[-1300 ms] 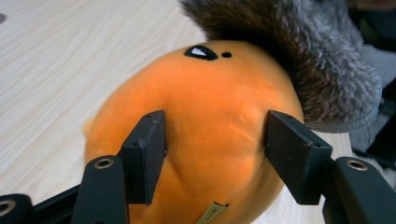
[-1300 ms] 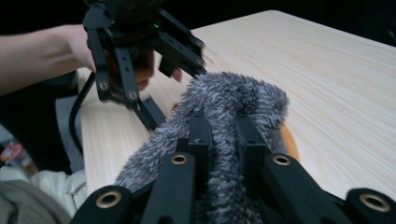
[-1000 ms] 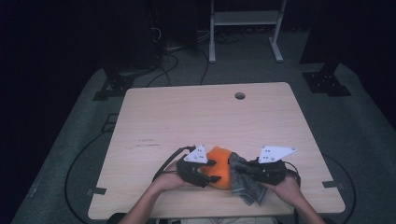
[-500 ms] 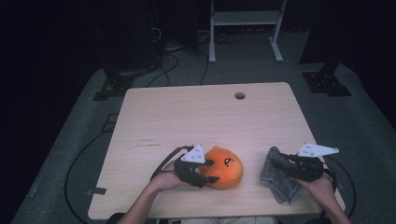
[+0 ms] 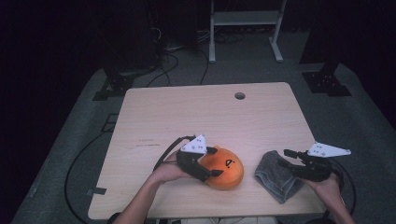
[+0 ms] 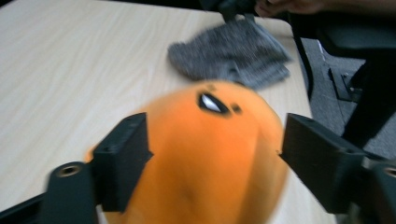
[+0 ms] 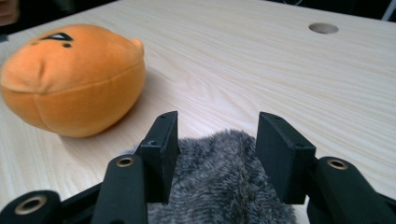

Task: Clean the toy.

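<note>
Grey fuzzy cloth [image 5: 277,175] lies apart from round orange plush toy [image 5: 224,167]. Left gripper [image 5: 208,161] jaws just opening around toy; right gripper [image 5: 286,157] jaws just opening over cloth. Both let go.

Orange plush toy [image 5: 225,169]: round, squat, soft, with a seam around its lower half and small dark face markings on its upper side; it sits on the wooden table [image 5: 196,116] near the front edge, a little left of centre in the high view. Grey cloth [image 5: 277,176]: fuzzy, crumpled into a loose folded heap, lying flat on the table just to the right of the toy and apart from it, close to the front right corner.
</note>
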Demonstrator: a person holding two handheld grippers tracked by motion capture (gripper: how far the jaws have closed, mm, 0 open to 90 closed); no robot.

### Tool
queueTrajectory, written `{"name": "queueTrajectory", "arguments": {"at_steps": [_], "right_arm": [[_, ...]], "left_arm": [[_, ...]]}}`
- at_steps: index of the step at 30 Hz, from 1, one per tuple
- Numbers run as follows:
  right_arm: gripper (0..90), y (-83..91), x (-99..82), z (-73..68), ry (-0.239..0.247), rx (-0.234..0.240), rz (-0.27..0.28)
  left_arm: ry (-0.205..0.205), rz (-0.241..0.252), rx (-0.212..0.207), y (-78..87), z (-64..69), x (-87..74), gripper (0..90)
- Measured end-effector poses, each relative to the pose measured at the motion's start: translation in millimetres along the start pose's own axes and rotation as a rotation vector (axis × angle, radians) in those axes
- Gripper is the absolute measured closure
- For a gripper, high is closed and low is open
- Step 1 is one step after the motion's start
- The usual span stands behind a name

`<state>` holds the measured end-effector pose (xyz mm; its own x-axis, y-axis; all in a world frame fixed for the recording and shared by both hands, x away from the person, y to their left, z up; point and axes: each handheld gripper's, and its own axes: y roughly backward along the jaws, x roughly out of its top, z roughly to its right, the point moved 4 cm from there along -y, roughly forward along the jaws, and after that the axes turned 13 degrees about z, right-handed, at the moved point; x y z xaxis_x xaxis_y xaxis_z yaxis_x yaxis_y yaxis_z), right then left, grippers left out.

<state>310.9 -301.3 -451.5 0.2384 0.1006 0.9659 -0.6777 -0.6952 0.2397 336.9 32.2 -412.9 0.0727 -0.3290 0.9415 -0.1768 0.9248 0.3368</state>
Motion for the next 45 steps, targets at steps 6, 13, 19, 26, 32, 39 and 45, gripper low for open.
{"name": "queueTrajectory", "arguments": {"at_steps": [6, 13, 19, 26, 32, 39, 45], "right_arm": [[48.9, -1.2, 4.2, -10.4, 0.013, 0.041, 0.024], [49.4, -7.9, 11.5, -19.6, 0.024, 0.079, 0.053], [49.4, -13.0, 17.9, -19.2, 0.018, 0.071, 0.076], [47.6, -18.8, 17.8, -11.4, 0.002, 0.041, 0.07], [44.2, -21.1, 17.4, -8.9, -0.006, 0.03, 0.062], [40.7, -22.1, 16.5, -6.7, -0.017, 0.017, 0.051], [38.3, -21.6, 15.9, -4.4, -0.022, 0.004, 0.047]], "left_arm": [[0.129, -0.145, -0.015, -29.7, -16.3, -17.7, 7.2], [0.064, -0.095, 0.051, -27.9, -2.8, -14.2, 51.4], [0.026, -0.032, 0.246, -12.7, -28.2, 0.3, 50.9], [0.069, -0.059, 0.424, -12.1, -60.8, -11.0, 45.2], [0.092, -0.038, 0.419, -7.1, -57.4, -12.0, 26.5], [0.104, 0.006, 0.43, 12.4, -52.6, -6.0, 19.1], [0.103, 0.023, 0.438, 29.4, -48.1, -6.3, 15.9]]}}
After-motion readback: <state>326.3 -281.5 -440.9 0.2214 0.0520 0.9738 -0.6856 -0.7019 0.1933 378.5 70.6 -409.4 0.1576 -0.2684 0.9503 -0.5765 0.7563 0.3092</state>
